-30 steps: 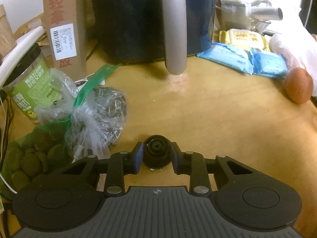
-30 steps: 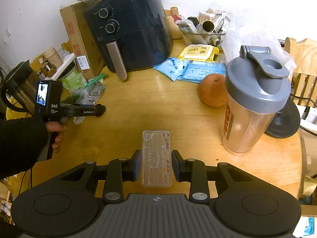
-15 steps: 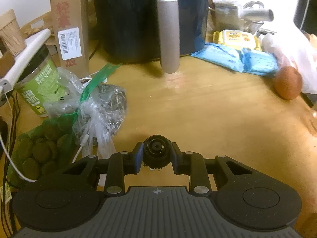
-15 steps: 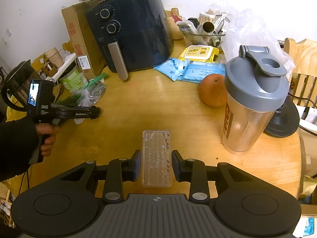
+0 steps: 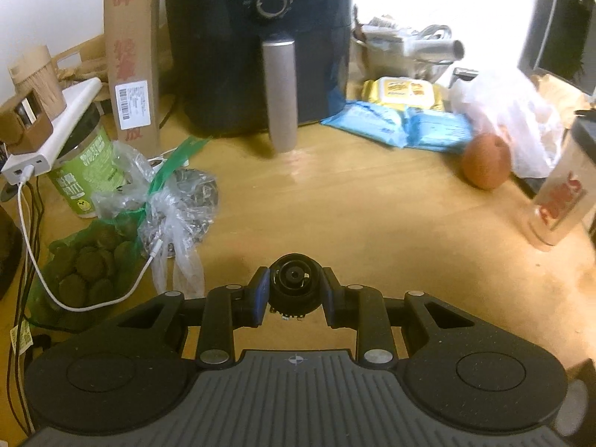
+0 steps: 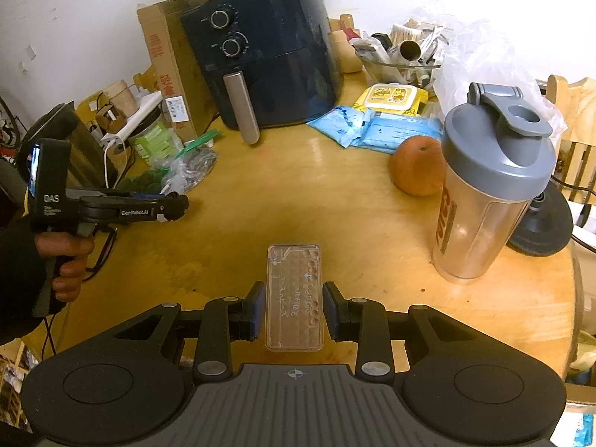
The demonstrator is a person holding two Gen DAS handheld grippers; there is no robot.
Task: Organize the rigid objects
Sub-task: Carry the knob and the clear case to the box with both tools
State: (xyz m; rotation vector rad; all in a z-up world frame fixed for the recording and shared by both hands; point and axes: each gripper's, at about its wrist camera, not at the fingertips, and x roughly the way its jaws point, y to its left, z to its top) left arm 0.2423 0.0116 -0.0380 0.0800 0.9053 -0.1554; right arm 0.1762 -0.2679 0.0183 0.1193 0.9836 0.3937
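1. The left hand-held gripper fills the bottom of the left wrist view, pitched down toward the wooden worktop; its two blue-padded fingers are clamped on a small round black knob-like part, which sits at lower centre of the frame, clear of the worktop surface
2. In the right wrist view that same left hand-held gripper shows at middle left, pointing toward the centre of the frame, with the black part at its tip; a bare hand in a dark sleeve grasps its pistol handle from below, at the left edge
3. The right hand-held gripper occupies the bottom of its own view, tilted down at the worktop; its pads press both long sides of a clear rectangular plastic case, held lengthwise at lower centre of the frame
4. At upper centre of both views stands a dark blue air fryer with a grey handle, and a tall cardboard box leans just to its left
5. To the right in the right wrist view a shaker bottle with a grey lid stands upright, an orange fruit just beside it on its left
6. Blue packets and a yellow wipes pack lie above the fruit
7. At left in the left wrist view lie a green jar, crumpled clear bags and a white cable
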